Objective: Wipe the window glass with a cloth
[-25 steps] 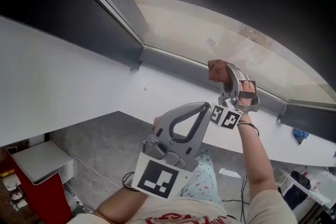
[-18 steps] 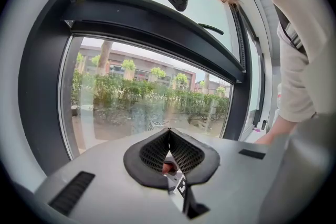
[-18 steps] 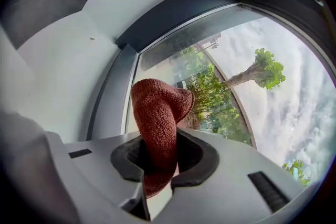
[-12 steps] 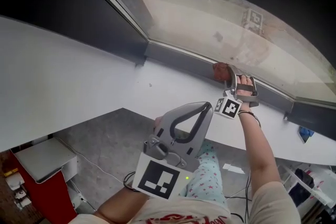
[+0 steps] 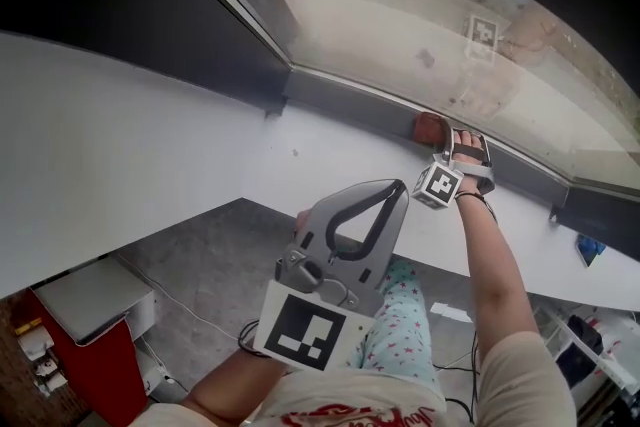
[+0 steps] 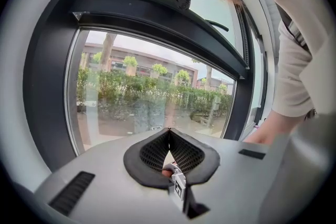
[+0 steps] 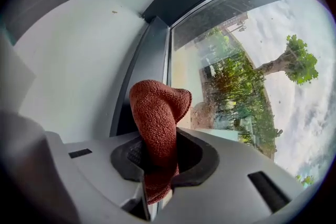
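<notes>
The cloth (image 7: 157, 113) was pinched in the right gripper (image 7: 157, 168), with the window glass (image 7: 247, 60) just ahead. The left gripper (image 6: 169, 147), farther back, was pressed together.

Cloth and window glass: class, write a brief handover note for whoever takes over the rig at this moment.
Right claw: shut on the red cloth, held up at the window glass by its dark frame.
Left claw: shut, empty, held back from the window.
Done: cloth gripped and at the pane; how much is wiped cannot be told.
Left: wipe across the glass.
</notes>
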The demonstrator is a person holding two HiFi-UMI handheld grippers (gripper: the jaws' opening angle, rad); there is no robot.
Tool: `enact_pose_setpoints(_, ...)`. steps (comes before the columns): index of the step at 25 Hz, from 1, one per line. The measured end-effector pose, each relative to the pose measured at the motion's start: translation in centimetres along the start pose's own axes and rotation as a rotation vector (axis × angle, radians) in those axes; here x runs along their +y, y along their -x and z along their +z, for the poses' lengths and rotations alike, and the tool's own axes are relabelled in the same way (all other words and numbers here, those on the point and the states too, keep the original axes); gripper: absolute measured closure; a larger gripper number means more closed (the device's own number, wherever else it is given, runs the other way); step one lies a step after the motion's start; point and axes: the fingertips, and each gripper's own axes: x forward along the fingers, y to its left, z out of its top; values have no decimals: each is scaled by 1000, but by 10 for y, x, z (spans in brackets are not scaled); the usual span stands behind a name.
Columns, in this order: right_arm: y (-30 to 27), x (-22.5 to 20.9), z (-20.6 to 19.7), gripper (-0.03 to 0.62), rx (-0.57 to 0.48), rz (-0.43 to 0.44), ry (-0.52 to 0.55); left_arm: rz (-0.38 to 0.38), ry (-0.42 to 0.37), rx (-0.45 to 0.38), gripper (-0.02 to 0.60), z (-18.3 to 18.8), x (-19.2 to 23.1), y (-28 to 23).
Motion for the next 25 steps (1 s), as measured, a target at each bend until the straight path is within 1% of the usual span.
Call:
enact_pose_setpoints(2,-2,6,-2,505,33,48,-4,2,-9,-8,560,5,1,2)
enact_pose_setpoints(3,0,3,-2,505,47,59,-12,4,-16,-15,560,8,1,4)
enact_pose_setpoints(5,14,-12,3,505,47,45,-29,7,-31,-29,560,16,-1,11)
enact_pose_setpoints(7,41,-35,15,505,-3,-6,-42,3,-52,-36,560,28,-5,21)
enact_pose_setpoints(8,59,-51,21,505,-35,-42,-50,-1,-64,-38,560,34,-8,28)
enact_pose_setpoints(10,106,-97,35,505,-97,-132,-84,-9,-81,-54,560,49,-16,40)
enact_pose_setpoints(14,209,-218,63,505,-186,-327,-181,-18,-134,-135,560,82,-19,52)
enact_pose_setpoints(15,234,-246,71,505,-212,-379,-195,-23,-146,-145,560,86,-19,54)
enact_pose_setpoints(17,280,-291,87,505,-265,-498,-185,-32,-156,-161,560,90,-20,55)
enact_pose_setpoints(19,312,-323,101,505,-304,-609,-163,-39,-159,-165,560,91,-21,57)
enact_pose_setpoints(21,330,-347,112,505,-327,-689,-156,-47,-160,-161,560,92,-20,58)
enact_pose_setpoints(23,336,-363,121,505,-333,-741,-146,-56,-159,-157,560,91,-18,59)
enact_pose_setpoints(25,336,-370,129,505,-329,-763,-122,-61,-156,-157,560,88,-15,60)
